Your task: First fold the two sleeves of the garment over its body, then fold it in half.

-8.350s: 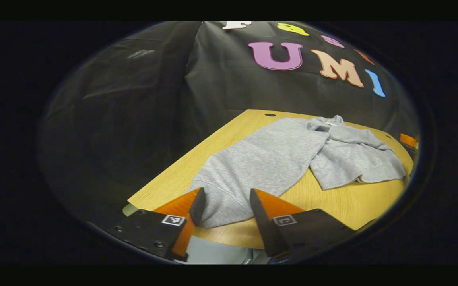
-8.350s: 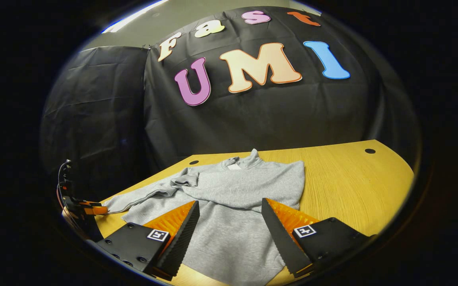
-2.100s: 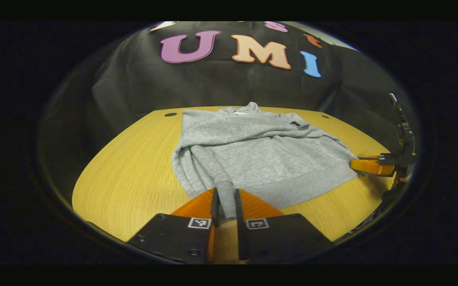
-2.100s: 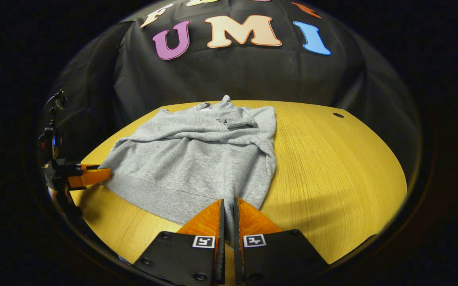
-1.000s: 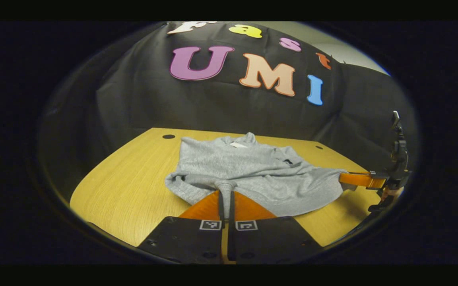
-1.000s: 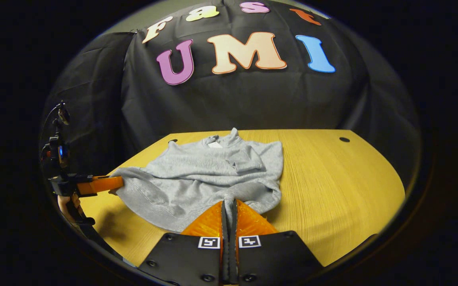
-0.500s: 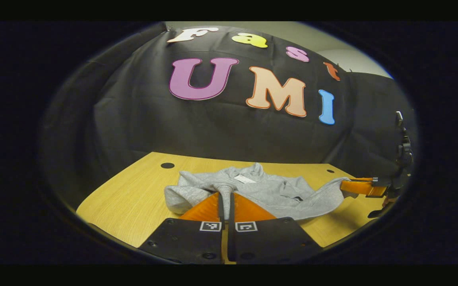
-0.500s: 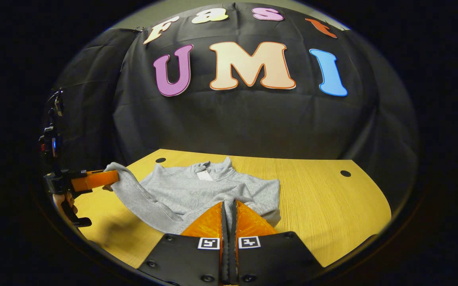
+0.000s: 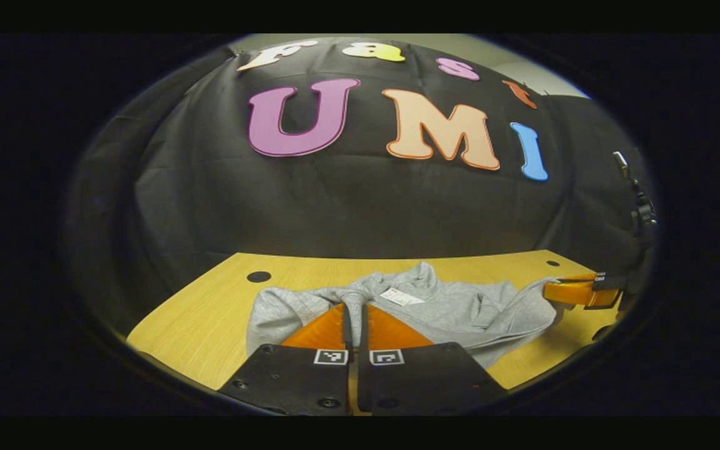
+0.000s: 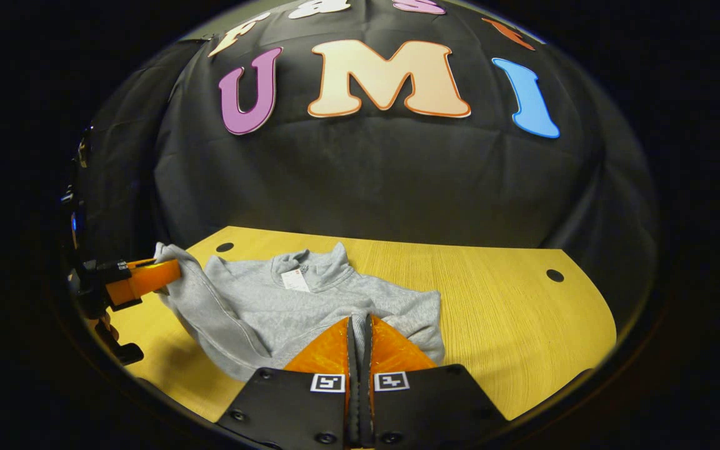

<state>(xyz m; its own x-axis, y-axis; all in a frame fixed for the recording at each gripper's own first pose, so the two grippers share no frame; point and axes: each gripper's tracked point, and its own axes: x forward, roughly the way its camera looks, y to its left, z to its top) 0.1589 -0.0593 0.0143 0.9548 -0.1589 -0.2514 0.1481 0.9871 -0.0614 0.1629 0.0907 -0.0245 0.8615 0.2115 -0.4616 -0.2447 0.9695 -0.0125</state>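
Wooden table [image 10: 510,325]: round-fronted yellow top, with small dark holes near its far edge; the black cloth wall [image 10: 385,175] stands directly behind it.

Grey garment [image 10: 285,300]: lies on the table toward the far edge, collar and white neck label [image 10: 295,280] facing the wall. Its near hem is raised off the table and carried over the body toward the collar, held at two corners.

Left gripper [image 9: 354,315]: at the garment's near edge, orange fingers drawn together to a narrow slit with a pinch of grey fabric between them. In the right gripper view it [image 10: 147,278] sits at the garment's left corner, fabric draped from its tip.

Right gripper [image 10: 360,337]: likewise closed on a fold of the hem, jaws nearly touching. In the left gripper view it [image 9: 569,292] holds the garment's right corner.
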